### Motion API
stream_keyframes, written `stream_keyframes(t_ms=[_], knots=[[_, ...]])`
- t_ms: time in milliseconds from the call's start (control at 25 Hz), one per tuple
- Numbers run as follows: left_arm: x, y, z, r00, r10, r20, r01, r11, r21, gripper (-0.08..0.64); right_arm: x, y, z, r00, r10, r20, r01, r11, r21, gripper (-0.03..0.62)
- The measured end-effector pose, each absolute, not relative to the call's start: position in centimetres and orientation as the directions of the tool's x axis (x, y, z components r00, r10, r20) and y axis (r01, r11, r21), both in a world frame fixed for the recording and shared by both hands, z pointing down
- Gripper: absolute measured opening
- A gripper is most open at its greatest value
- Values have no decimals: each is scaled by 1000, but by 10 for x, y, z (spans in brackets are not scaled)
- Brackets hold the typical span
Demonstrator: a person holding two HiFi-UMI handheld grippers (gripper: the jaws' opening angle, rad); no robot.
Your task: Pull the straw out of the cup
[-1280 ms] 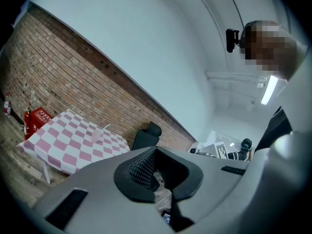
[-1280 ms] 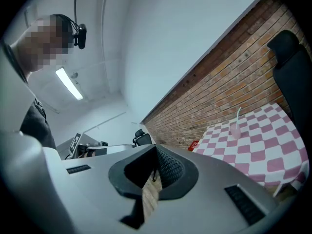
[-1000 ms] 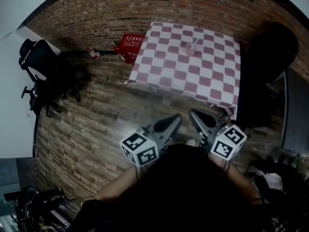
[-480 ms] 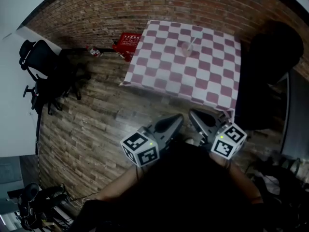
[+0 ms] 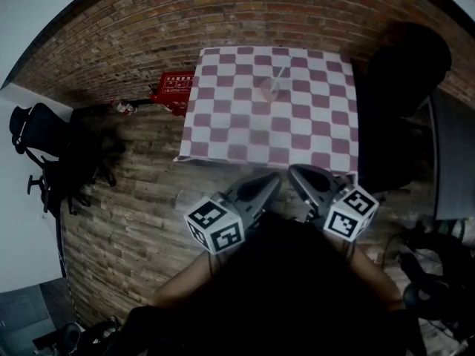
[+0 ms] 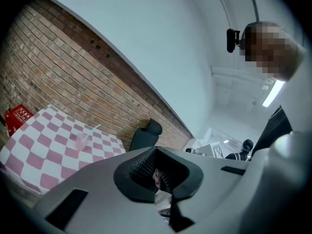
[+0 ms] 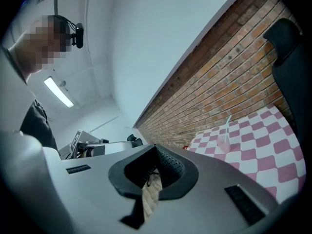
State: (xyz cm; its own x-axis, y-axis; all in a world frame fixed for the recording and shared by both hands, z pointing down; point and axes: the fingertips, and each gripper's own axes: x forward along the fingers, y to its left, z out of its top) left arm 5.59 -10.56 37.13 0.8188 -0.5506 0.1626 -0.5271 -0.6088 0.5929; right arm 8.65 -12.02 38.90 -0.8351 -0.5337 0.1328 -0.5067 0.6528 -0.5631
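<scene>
A clear pink cup (image 5: 268, 90) with a pale straw (image 5: 278, 76) leaning up out of it stands on the table with a red and white checked cloth (image 5: 245, 136), towards its far side. Both grippers are held low in front of the person, short of the table's near edge and far from the cup. My left gripper (image 5: 267, 185) and right gripper (image 5: 300, 176) are shut with nothing in them. In the left gripper view the cup (image 6: 79, 141) shows far off at the left beyond the closed jaws. In the right gripper view the cup (image 7: 223, 144) and straw (image 7: 227, 126) show at the right.
A black chair (image 5: 404, 73) stands against the table's right side. A red box (image 5: 174, 84) and a small bottle (image 5: 122, 108) lie on the plank floor by the brick wall, left of the table. A black office chair (image 5: 37, 136) is at the far left.
The table and cup have slid left and nearer in the head view as the person walks towards them. Both grippers keep their pose and stay shut.
</scene>
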Motion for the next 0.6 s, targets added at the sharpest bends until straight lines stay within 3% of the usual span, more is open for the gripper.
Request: stream_keyframes(t_ms=[600], knots=[[-38,-189,364,888,-439,133,-429,-690,583,12,-12,-189,388,-767,-618,172,-594,584,-553,11]])
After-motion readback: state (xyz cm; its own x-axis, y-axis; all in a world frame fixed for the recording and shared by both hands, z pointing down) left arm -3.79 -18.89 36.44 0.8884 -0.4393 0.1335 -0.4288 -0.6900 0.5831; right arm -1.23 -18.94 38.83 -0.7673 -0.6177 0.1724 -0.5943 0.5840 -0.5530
